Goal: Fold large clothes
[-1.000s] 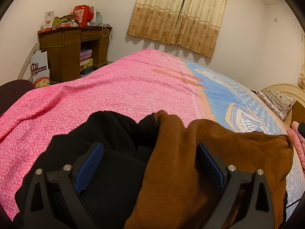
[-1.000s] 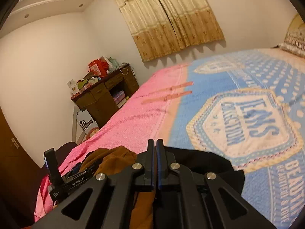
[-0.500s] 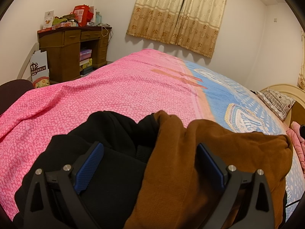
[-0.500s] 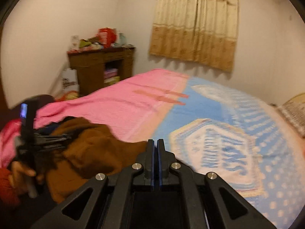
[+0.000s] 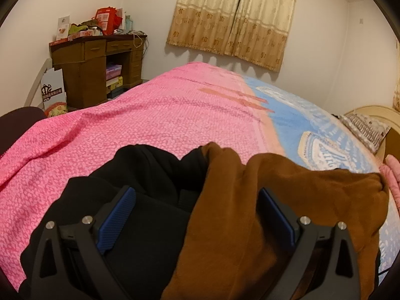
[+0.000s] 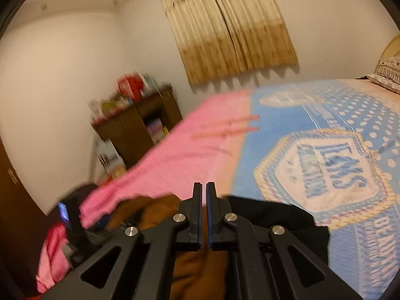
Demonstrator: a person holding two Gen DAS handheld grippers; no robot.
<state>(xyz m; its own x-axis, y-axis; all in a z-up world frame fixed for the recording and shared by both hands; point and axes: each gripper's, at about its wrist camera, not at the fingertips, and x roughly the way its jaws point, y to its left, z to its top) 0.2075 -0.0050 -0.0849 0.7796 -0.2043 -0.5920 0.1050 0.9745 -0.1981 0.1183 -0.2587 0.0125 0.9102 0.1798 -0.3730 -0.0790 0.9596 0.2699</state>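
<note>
A brown garment (image 5: 287,200) and a black garment (image 5: 140,180) lie crumpled together at the near edge of the bed. My left gripper (image 5: 197,215) is open and hovers just over them, one finger above the black cloth and one above the brown, holding nothing. In the right wrist view, which is blurred, my right gripper (image 6: 203,215) has its jaws nearly together with a thin gap and nothing between them. It is above the brown garment (image 6: 160,212) and the black garment (image 6: 270,212). The left gripper's handle (image 6: 72,225) shows at the lower left.
The bed has a pink blanket (image 5: 140,120) on the left and a blue printed blanket (image 6: 325,155) on the right. A wooden desk (image 5: 92,65) piled with items stands in the far left corner. Curtains (image 5: 235,17) hang behind. A pillow (image 5: 365,127) and headboard lie at the right.
The right gripper has swung back to the right and tilted, with motion blur, and its jaws have parted by a thin gap. The left gripper and the garments have not moved.
</note>
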